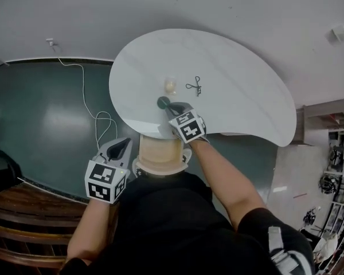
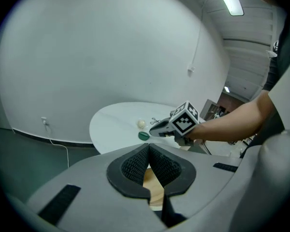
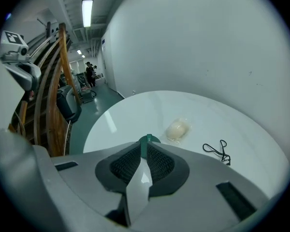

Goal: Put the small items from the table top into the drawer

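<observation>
A white kidney-shaped table (image 1: 235, 79) carries a dark green round item (image 1: 162, 102), a pale lump in clear wrap (image 1: 170, 86) and a black eyelash curler (image 1: 194, 85). My right gripper (image 1: 171, 107) points down at the table's near edge, its tips right at the green item (image 3: 146, 139); the jaws stand nearly together, with only a thin slit showing green. The pale lump (image 3: 177, 129) and curler (image 3: 216, 150) lie beyond. A round wooden drawer (image 1: 159, 152) stands open under the table edge. My left gripper (image 1: 121, 146) hovers left of the drawer, shut and empty (image 2: 148, 148).
A white cable (image 1: 92, 110) runs over the dark green floor left of the table to a wall socket (image 1: 50, 40). Wooden railings (image 1: 23, 216) curve at the lower left. A shelf unit (image 1: 327, 116) stands to the right.
</observation>
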`<state>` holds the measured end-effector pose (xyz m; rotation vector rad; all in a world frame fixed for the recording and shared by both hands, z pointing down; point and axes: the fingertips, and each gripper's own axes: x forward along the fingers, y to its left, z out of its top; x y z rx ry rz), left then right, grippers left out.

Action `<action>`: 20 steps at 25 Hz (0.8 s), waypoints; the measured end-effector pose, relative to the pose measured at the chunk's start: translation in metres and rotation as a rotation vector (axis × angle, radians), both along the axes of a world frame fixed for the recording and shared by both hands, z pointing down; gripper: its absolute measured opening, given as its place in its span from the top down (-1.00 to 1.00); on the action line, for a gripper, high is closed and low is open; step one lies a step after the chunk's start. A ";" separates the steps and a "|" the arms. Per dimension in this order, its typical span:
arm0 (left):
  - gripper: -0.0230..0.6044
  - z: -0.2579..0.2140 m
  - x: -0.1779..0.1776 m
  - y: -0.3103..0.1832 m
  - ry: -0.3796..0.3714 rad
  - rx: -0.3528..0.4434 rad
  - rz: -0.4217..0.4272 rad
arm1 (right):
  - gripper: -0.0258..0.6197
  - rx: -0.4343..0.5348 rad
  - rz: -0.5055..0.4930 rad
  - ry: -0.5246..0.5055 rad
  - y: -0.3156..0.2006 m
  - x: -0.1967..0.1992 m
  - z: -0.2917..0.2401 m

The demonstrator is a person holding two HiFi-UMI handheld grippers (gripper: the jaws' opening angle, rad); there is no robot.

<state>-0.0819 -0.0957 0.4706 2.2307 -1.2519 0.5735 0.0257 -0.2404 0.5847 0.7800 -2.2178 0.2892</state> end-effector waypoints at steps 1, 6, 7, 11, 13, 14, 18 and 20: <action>0.88 0.000 0.001 0.002 -0.003 -0.003 0.000 | 0.84 0.000 -0.005 0.017 -0.005 -0.002 0.005; 0.88 0.002 -0.004 0.014 -0.007 -0.016 -0.030 | 0.76 -0.008 -0.035 0.080 -0.023 -0.012 0.024; 0.88 0.002 -0.006 0.016 -0.007 -0.019 -0.039 | 0.76 -0.012 -0.035 0.083 -0.025 -0.013 0.026; 0.88 0.003 -0.016 0.023 -0.009 -0.024 -0.071 | 0.76 -0.033 -0.033 0.096 -0.027 -0.015 0.033; 0.88 0.004 -0.020 0.027 -0.008 -0.024 -0.084 | 0.76 -0.037 -0.037 0.105 -0.023 -0.014 0.037; 0.88 0.004 -0.021 0.028 -0.007 -0.023 -0.088 | 0.76 -0.037 -0.039 0.108 -0.022 -0.015 0.037; 0.88 0.003 -0.023 0.029 -0.004 -0.017 -0.082 | 0.86 -0.036 -0.035 0.115 -0.021 -0.016 0.036; 0.88 0.002 -0.022 0.029 -0.006 -0.011 -0.073 | 0.87 -0.033 -0.034 0.112 -0.019 -0.017 0.034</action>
